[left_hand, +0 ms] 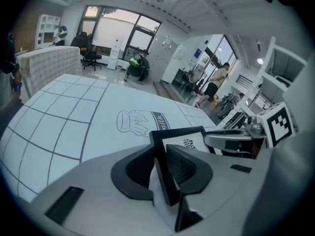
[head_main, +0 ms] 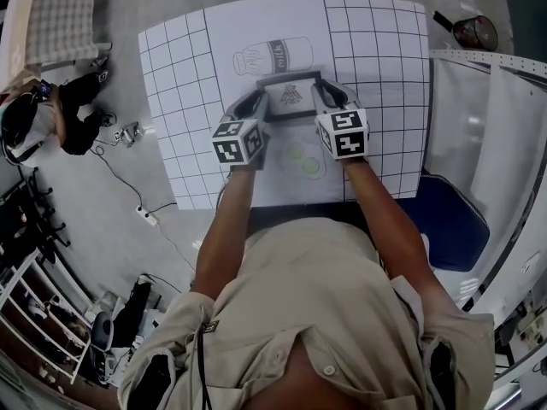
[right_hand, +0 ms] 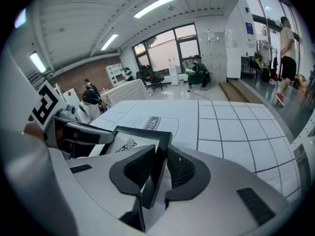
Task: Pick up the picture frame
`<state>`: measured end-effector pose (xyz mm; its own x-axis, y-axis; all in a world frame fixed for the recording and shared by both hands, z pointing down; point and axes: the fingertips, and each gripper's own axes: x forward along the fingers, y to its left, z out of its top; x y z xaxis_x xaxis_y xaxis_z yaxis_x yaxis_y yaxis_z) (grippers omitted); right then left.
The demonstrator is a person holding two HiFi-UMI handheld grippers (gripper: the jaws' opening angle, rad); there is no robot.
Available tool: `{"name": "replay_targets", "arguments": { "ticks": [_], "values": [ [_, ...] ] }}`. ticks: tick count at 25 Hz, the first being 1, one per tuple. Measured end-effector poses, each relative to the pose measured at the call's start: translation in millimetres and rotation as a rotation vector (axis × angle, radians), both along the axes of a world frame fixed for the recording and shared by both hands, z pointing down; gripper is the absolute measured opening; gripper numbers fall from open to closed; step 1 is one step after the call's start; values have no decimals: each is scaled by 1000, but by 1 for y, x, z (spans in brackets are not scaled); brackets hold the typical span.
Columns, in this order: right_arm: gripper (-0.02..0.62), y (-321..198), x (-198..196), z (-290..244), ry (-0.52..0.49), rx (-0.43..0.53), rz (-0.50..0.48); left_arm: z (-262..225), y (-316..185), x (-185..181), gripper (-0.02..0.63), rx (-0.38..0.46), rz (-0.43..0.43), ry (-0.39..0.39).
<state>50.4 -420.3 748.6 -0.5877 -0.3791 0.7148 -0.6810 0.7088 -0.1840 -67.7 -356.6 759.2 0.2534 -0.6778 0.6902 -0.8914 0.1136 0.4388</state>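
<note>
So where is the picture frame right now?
In the head view the picture frame is upper centre, just below the milk bottle drawing, clamped between the left hand-held gripper and right hand-held gripper.

Gridded mat [head_main: 179, 84] bears a milk-bottle drawing [head_main: 275, 56] and 2 green circles [head_main: 303, 159].
</note>
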Motion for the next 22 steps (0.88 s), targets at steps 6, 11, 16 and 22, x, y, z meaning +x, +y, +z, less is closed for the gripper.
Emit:
{"name": "replay_targets", "arguments": {
  "ticks": [6,11,16,22],
  "values": [
    [83,6,-8,-49,-40,129,-23,-46,6,-7,77,115,-8,-33],
    [83,11,-18,-97,-94,219,-16,-96,8,-19,77,223,1,-74],
    [83,23,-28,-147,-145,308,-10,-146,18,-31,77,322,9,-109],
    [83,42,-41,-205,-198,401,-7,-205,34,-45,77,438,18,-147]
  ]
}}
